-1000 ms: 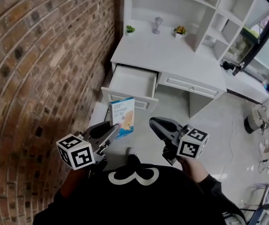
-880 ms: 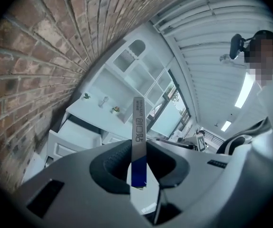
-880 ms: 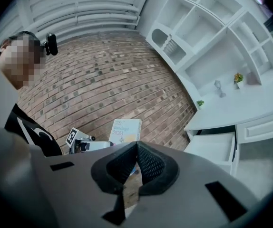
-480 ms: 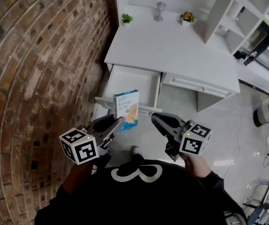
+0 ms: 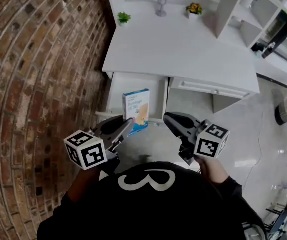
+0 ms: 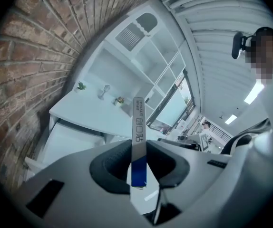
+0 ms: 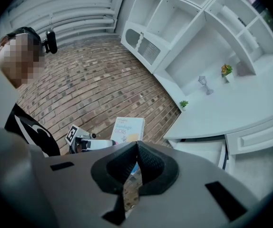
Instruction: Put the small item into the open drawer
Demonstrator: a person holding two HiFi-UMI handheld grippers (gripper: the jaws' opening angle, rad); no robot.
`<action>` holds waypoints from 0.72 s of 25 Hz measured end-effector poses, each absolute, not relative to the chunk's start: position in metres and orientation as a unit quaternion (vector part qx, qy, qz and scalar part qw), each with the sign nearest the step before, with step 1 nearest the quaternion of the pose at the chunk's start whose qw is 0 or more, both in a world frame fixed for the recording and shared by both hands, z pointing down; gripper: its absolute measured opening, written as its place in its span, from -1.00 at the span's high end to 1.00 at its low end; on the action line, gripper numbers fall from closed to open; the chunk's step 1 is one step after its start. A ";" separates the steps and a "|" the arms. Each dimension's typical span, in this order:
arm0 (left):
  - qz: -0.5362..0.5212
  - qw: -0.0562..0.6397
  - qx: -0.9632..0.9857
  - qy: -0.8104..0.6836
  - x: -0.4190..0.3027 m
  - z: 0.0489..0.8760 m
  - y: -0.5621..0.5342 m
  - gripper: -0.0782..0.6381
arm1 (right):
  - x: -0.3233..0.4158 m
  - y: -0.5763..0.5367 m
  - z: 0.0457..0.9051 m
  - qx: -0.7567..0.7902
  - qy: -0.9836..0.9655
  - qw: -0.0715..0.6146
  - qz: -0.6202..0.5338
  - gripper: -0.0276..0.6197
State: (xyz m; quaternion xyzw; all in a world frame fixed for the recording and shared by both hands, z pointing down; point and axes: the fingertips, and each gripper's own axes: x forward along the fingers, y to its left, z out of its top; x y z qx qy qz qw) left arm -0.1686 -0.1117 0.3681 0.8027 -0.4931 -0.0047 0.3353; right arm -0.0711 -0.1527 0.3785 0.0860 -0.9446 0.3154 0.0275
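1. Currently, the left gripper [image 5: 128, 127] is clamped on the bandage box [image 5: 137, 110] at its lower edge. In the left gripper view the box stands upright and edge-on between the two pads, which press on its broad faces.
2. The right gripper [image 5: 169, 120] carries nothing. Its jaws are closed against each other with no object between them, and it hangs near the left one, to the right of the box.
3. The box is in the air, not set down. In the head view it overlaps the open drawer [image 5: 114, 96] and that drawer's front panel. Whether it is above the cavity or short of it cannot be told from this steep angle.
4. The drawer is the left one of the white desk [image 5: 183, 44], next to the brick wall [image 5: 33, 59], and what shows of its inside looks bare.
5. As a judgement, a thin cardboard carton like this is probably light and fairly stiff across its faces, though its walls would dent under a hard squeeze. The printed surface may be smooth, so a grip at one edge could let it pivot or slip.
6. The sensible hold is across the thin dimension, with the pads flat on the broad faces. A hold nearer the middle would steady it more, but the edge grip leaves most of the box free to be laid flat on the drawer floor.
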 end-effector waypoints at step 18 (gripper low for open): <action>0.061 0.311 0.826 -0.467 -0.159 0.388 -0.152 0.52 | -0.045 -0.172 0.377 0.141 -0.943 0.014 0.300 0.88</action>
